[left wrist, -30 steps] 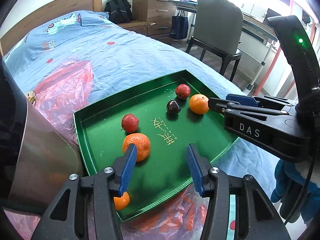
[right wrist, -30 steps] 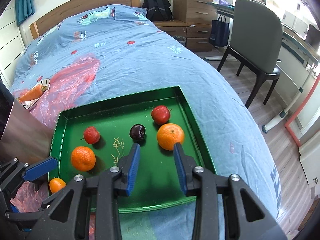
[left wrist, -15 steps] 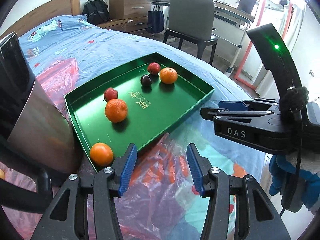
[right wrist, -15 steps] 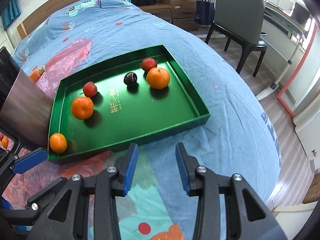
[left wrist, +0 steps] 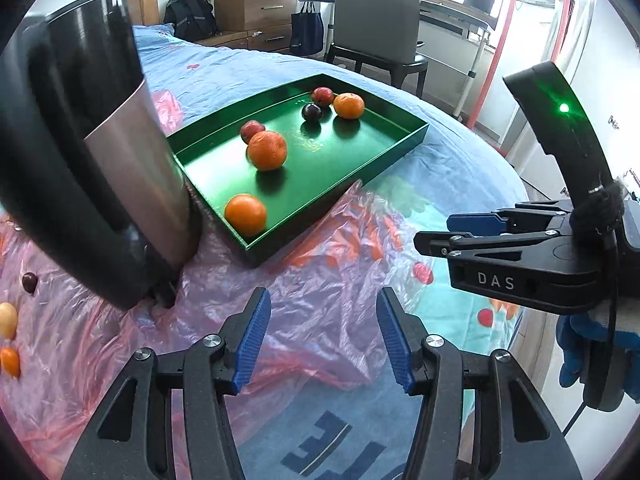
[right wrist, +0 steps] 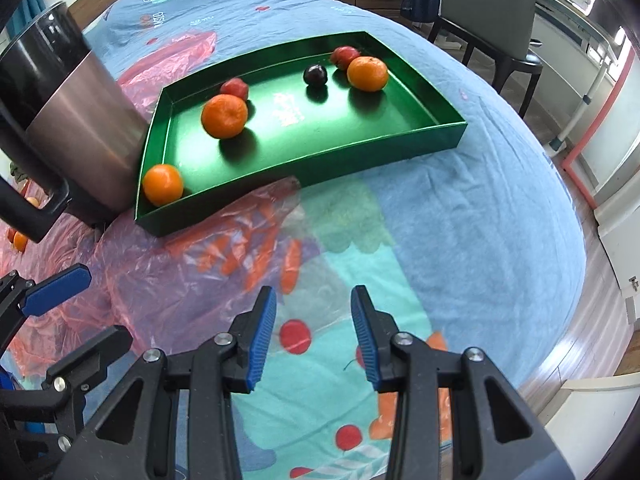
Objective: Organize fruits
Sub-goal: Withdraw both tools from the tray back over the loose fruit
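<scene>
Now, going from left to right: on the far left a few small fruits lie loose on the pink plastic sheet [left wrist: 328, 280], a dark cherry [left wrist: 29, 281], a pale yellow one [left wrist: 7, 320] and a small orange one [left wrist: 9, 361]. Next to them stands a tall steel container [right wrist: 80, 128] with a black handle, touching the left corner of the green tray [right wrist: 304, 178]. Inside the tray a small mandarin [right wrist: 162, 184] sits in the near left corner, a bigger mandarin [right wrist: 224, 115] with a red fruit [right wrist: 235, 88] just behind it is further in, and at the far right a dark plum [right wrist: 315, 75], a second red fruit [right wrist: 343, 54] and another mandarin [right wrist: 367, 73] stay close together.

The left gripper [left wrist: 322, 336] hovers over the plastic sheet, near side of the tray; its jaws are opening, moderately apart, with nothing between them. The right gripper [right wrist: 313, 330] hangs over the printed bedcover [right wrist: 460, 216], its fingers rather narrow and also empty.

I judge the fruits as light, round and easy to roll on the smooth tray floor. The mandarins have soft peel, so a gentle grip across the widest middle seems best. The cherry and plum look glossy and slippery, and could bruise if squeezed hard
</scene>
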The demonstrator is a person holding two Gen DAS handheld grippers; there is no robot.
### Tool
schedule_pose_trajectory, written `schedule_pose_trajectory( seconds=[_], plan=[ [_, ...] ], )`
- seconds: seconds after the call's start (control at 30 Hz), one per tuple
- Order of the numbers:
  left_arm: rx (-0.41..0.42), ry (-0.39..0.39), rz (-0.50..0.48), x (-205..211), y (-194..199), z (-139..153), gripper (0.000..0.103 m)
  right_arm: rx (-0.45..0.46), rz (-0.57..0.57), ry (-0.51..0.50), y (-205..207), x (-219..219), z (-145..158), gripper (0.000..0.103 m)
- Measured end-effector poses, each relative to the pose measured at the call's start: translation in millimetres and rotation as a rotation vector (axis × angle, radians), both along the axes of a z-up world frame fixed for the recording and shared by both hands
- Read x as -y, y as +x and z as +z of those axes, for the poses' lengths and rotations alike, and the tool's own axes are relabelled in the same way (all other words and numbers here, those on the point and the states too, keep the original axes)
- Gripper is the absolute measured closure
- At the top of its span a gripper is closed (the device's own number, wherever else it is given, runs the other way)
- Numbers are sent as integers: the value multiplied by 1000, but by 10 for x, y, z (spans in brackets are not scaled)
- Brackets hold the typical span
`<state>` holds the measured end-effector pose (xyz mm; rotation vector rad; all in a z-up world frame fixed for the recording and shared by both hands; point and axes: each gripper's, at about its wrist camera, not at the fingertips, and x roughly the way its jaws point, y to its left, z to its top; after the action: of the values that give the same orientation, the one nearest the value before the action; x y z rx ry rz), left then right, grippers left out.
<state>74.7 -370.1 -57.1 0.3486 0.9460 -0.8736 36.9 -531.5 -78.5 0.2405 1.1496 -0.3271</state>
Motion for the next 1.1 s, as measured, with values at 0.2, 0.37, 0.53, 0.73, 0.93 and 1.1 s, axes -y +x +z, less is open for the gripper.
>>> schedule_pose_trajectory(
  seconds=[0.2, 0.37, 0.53, 0.73, 0.93, 1.1],
  plan=[
    [-13, 20, 65, -500, 113, -36, 49, -44, 61, 15, -111, -505, -106, 64],
    [-9, 34, 128, -914, 221, -44, 48, -74, 127, 36, -125, -918, -174, 64],
    [-9, 51, 191, -1276, 323, -78, 47, -78, 172, 45, -68, -1236, -173, 64],
    [-16, 69, 272, -1730, 426, -113, 47, -78, 245, 79, 67, -1627, -169, 64],
    [-29, 96, 360, -2163, 555, -179, 47, -86, 370, 107, 233, -2138, -218, 64],
    [-40, 103, 433, -2503, 661, -235, 45, -79, 455, 121, 395, -2505, -246, 64]
  ],
)
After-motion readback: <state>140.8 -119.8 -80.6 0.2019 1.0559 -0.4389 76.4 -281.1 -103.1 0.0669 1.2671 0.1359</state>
